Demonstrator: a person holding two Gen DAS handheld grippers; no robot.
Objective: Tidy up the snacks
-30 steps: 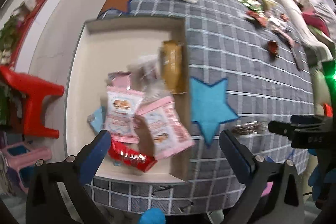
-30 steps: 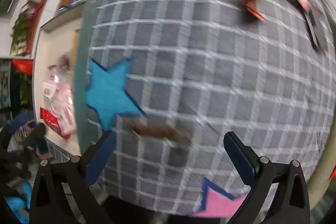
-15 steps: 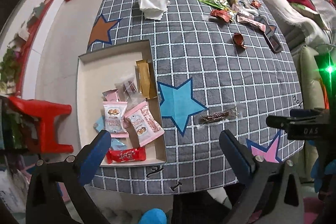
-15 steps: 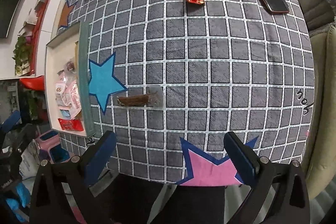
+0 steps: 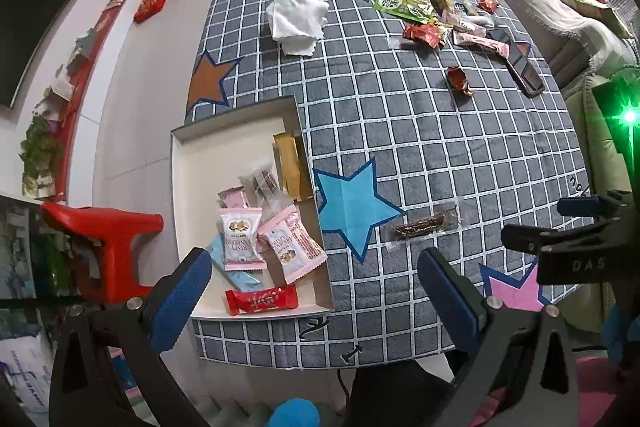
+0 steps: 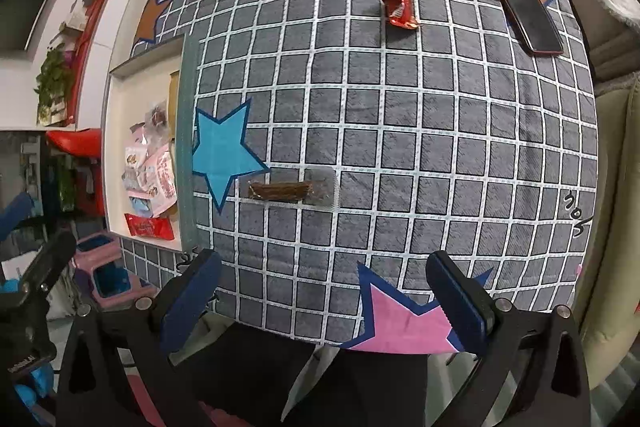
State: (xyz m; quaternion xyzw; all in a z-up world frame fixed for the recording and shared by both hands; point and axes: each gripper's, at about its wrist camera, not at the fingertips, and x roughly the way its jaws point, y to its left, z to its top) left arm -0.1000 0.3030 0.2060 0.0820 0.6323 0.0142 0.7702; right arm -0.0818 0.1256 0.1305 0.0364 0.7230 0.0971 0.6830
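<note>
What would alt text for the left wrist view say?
An open left claw hovers above a white cardboard box holding pink, gold and red snack packets, on a grey checked tablecloth. A clear-wrapped brown snack stick lies beside a blue star patch.

So the shallow white cardboard box [image 5: 182, 163] sits on the left side of the grey checked tablecloth [image 5: 440, 131], packets piled in its near half. Right of it lies the clear-wrapped brown snack stick [image 5: 424, 223]. Loose wrappers cluster far right, the white crumpled cloth [image 5: 298, 21] far left.
</note>
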